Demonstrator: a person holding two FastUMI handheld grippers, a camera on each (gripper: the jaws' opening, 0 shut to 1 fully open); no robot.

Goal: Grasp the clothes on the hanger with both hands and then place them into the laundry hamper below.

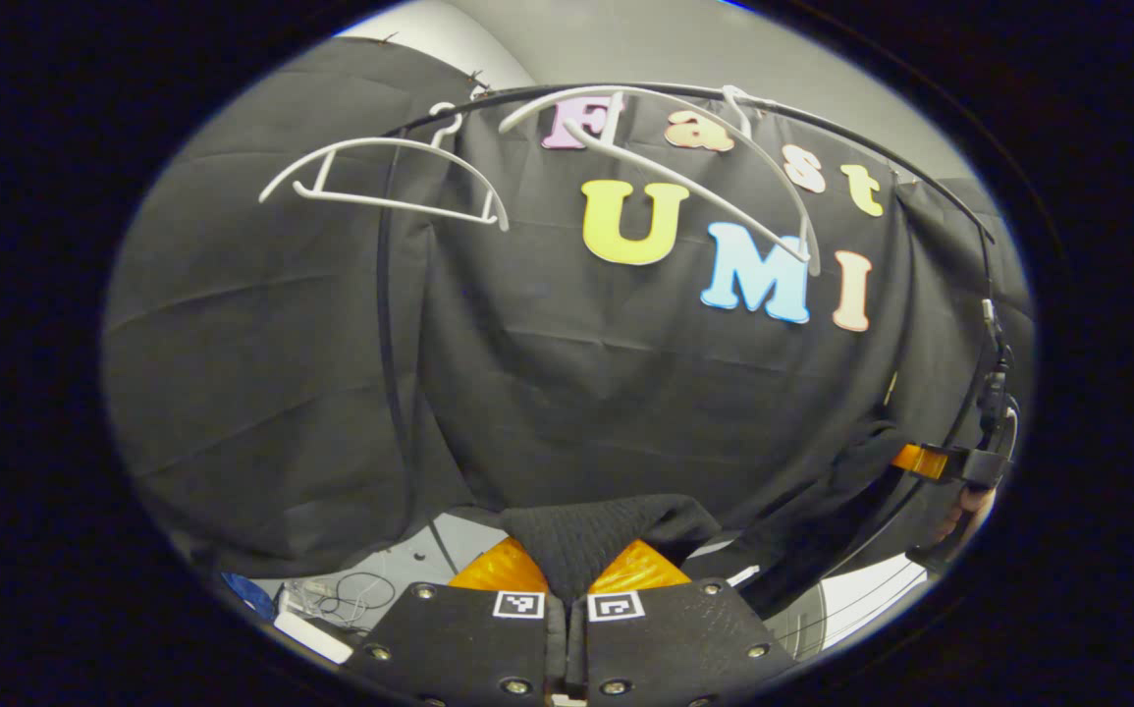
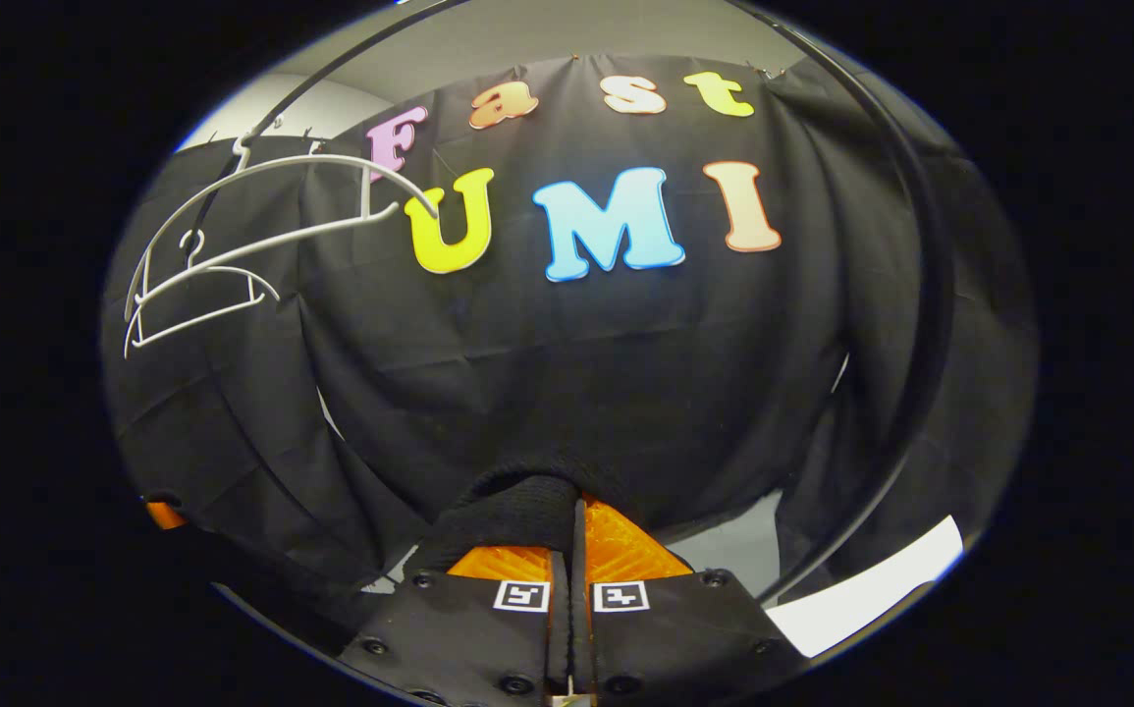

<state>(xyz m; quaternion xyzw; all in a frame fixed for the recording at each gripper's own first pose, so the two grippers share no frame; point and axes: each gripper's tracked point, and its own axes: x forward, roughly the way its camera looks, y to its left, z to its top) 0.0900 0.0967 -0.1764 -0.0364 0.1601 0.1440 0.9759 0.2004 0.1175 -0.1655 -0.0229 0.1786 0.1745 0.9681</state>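
A black knit garment (image 1: 596, 535) is pinched between the fingers of my left gripper (image 1: 567, 565), which is shut on it low in the left gripper view. From there the cloth runs right (image 1: 822, 511) to my right gripper (image 1: 954, 463), held by a hand. In the right gripper view my right gripper (image 2: 576, 535) is shut on a fold of the same garment (image 2: 517, 511). My left gripper (image 2: 164, 514) peeks in at the far left. Two bare white hangers (image 1: 400, 140) (image 1: 684, 189) hang above on a black rail (image 1: 871, 147); the hangers (image 2: 331, 158) (image 2: 213, 270) sit upper left.
The black rail curves down on the right (image 2: 930, 245). Loose cables and a white box (image 1: 341, 594) lie on the pale floor at lower left. A bright white strip (image 2: 871, 589) shows at lower right behind the cloth wall.
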